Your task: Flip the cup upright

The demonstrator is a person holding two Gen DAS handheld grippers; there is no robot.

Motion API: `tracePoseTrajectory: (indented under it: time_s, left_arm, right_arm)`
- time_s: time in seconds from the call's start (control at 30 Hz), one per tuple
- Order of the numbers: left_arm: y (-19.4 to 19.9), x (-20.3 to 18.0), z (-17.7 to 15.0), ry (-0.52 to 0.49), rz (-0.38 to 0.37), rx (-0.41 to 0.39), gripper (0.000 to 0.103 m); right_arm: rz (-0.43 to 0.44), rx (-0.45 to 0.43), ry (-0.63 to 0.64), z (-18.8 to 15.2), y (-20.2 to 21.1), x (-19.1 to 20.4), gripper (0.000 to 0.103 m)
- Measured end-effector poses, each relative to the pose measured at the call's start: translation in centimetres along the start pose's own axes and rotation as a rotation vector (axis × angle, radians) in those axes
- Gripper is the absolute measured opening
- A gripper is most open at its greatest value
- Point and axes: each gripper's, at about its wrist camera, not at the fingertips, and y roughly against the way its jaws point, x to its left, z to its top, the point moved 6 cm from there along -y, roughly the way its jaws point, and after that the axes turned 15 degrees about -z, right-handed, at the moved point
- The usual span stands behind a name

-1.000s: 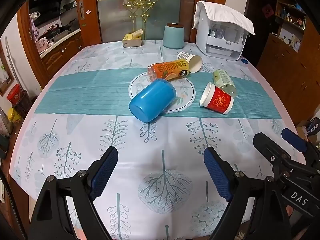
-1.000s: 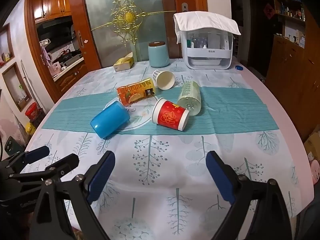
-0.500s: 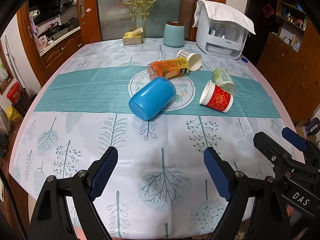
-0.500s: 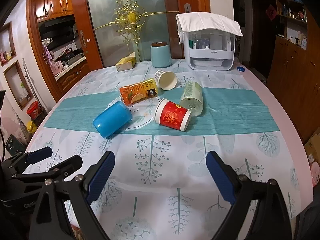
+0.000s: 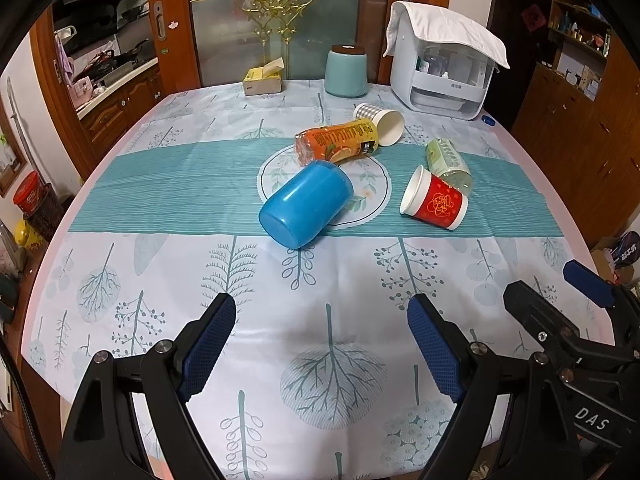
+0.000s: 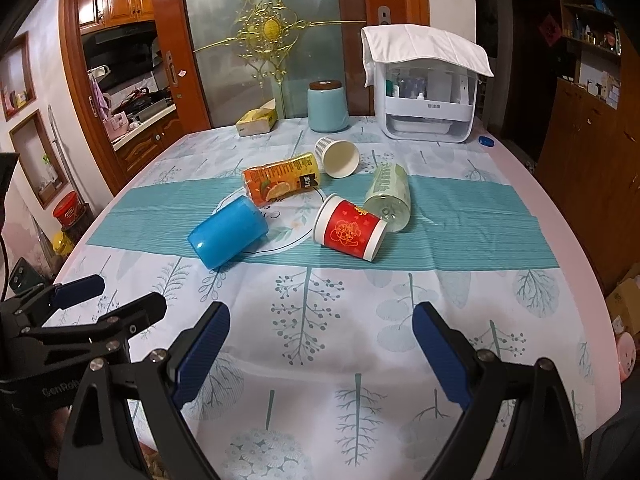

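Note:
Three cups lie on their sides on the table. A blue plastic cup (image 5: 306,209) (image 6: 228,236) lies with its base toward me. A red paper cup (image 5: 434,204) (image 6: 350,228) lies to its right. A grey-checked paper cup (image 5: 380,118) (image 6: 337,157) lies further back. My left gripper (image 5: 322,346) is open and empty, over the near part of the table, well short of the cups. My right gripper (image 6: 320,354) is open and empty, also near the front edge. The right gripper shows at the right of the left wrist view (image 5: 568,312); the left gripper shows at the left of the right wrist view (image 6: 92,304).
An orange juice bottle (image 5: 338,144) (image 6: 282,180) and a clear green-label bottle (image 5: 448,160) (image 6: 388,196) lie among the cups. At the back stand a teal canister (image 5: 346,72), a tissue box (image 5: 264,80) and a white cloth-covered appliance (image 5: 444,72). The tablecloth (image 5: 160,200) covers the table.
Both grippers have drawn back and risen slightly, so the cups sit a little farther off. Nothing on the table has moved. Both stay open.

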Motion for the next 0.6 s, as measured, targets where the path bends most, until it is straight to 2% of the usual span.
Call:
tracePoseTrajectory:
  time_s: [0.6]
  left_arm:
    - [-0.2,0.6,1.5,-0.018,0.001,0.013,0.087]
  right_arm:
    - [0.020,-0.005,0.016,0.8,-0.3,0.1,0.093]
